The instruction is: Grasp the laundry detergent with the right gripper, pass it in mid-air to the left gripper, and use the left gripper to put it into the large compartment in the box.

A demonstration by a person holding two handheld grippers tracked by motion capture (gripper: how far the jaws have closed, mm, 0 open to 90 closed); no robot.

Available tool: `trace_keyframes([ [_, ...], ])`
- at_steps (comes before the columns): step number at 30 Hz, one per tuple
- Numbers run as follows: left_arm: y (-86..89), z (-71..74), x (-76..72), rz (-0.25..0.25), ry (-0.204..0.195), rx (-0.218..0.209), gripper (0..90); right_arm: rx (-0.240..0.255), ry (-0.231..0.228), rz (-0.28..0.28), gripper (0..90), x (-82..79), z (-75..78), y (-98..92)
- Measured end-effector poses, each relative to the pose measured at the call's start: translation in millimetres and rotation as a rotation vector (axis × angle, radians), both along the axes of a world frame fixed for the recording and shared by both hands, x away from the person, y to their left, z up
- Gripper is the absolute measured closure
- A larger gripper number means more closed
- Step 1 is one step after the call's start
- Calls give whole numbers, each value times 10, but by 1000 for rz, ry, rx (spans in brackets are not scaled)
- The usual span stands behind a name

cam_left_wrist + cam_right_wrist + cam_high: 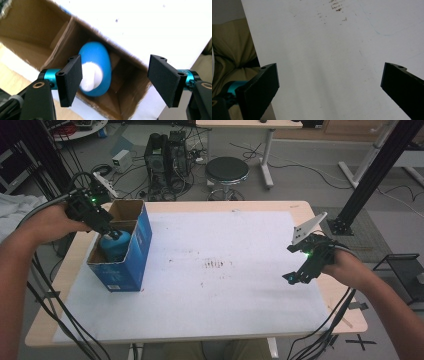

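Nearest to us in the left gripper view are the two black pads of our left gripper (115, 81), standing well apart with nothing pressed between them; the blue bottle with its white cap (96, 68) lies beyond them, not touched by either pad. We read that gap as a release: the jaws are wide enough to clear the bottle, and it rests on its own in the near compartment of the blue cardboard box (127, 257), leaning against the cardboard divider (61, 41) that splits the box in two. The far compartment looks bare, so we judge the divider is there to keep things sorted, each in its own cell. In the high view our left gripper (111, 226) hangs just over the box's open top, angled down into it, which suits lowering a bottle in from above rather than pushing it from the side. The box stands at the left edge of the white sheet (225, 285) that covers the table (45, 332). Our right gripper (299, 270) hovers well apart from all this, near the sheet's right edge, its jaws spread wide over bare white sheet and holding nothing; we take it to be parked there to stay out of the way.
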State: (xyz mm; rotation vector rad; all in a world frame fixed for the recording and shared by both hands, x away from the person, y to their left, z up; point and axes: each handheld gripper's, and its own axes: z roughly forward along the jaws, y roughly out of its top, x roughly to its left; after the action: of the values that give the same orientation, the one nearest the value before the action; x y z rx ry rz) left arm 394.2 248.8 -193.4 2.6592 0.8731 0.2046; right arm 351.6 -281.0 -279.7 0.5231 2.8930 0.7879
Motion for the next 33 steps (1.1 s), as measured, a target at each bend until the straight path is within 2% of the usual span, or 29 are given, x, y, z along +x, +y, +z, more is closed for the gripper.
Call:
trace_keyframes([
  [1, -25, 32, 2, -13, -7, 0, 281, 2, -5, 6, 8, 1, 3, -3],
  [2, -74, 40, -21, 10, -9, -34, 282, 4, -6, -4, 7, -7, 9, -5],
  [3, -107, 67, -25, -5, -11, -34, 281, 6, -11, 0, 7, -2, 13, -8],
  [4, -120, 120, -3, -61, -9, 16, 282, 6, -9, -3, 7, -5, 18, -9],
  [5, -155, 138, -3, -72, -15, 4, 282, 6, -9, -5, 7, -6, 21, -7],
  [6, -209, 140, -19, -55, -22, -26, 282, 10, -11, -5, 7, -7, 20, -5],
  [7, -251, 153, -18, -61, -26, -26, 282, 7, -14, -4, 8, -11, 23, -3],
  [9, -328, 163, -8, -71, -19, -54, 282, 7, -19, -2, 7, -16, 22, -4],
  [11, -409, 163, 4, -79, -29, -53, 282, 8, -19, 1, 7, -18, 26, -12],
  [13, -496, 158, 12, -91, -20, -66, 282, 13, -21, 2, 7, -22, 28, -19],
  [14, -537, 166, 21, -121, -24, -47, 282, 9, -19, -8, 7, -32, 34, -20],
  [16, -631, 160, 30, -158, -26, -43, 282, 14, -22, -4, 7, -32, 34, -26],
  [17, -686, 158, 30, -162, -24, -46, 282, 11, -19, -8, 7, -36, 40, -29],
  [18, -747, 141, 25, -156, -31, -67, 281, 13, -20, -12, 7, -38, 38, -32],
  [19, -792, 152, 46, -191, -33, -45, 282, 13, -20, -13, 7, -40, 39, -32],
  [23, -1034, 123, 73, -235, -32, -47, 282, 8, -19, -8, 7, -42, 42, -21],
  [26, -1213, 95, 93, -287, -23, -13, 281, 12, -22, -2, 7, -47, 43, -3],
  [27, -1273, 64, 84, -278, -25, -34, 281, 13, -23, 1, 8, -48, 44, 0],
  [28, -1315, 66, 97, -305, -8, -8, 230, 12, -23, 2, 7, -50, 45, 4],
  [29, -1356, 50, 102, -309, -14, -14, 165, 13, -23, -3, 8, -57, 44, 8],
  [30, -1392, 51, 110, -315, -10, -7, 165, 9, -21, -1, 7, -58, 48, 9],
  [31, -1428, 38, 107, -306, -11, -18, 165, 9, -21, -2, 7, -58, 49, 10],
  [33, -1472, 27, 130, -324, -19, -9, 165, 14, -17, 1, 8, -61, 56, 10],
])
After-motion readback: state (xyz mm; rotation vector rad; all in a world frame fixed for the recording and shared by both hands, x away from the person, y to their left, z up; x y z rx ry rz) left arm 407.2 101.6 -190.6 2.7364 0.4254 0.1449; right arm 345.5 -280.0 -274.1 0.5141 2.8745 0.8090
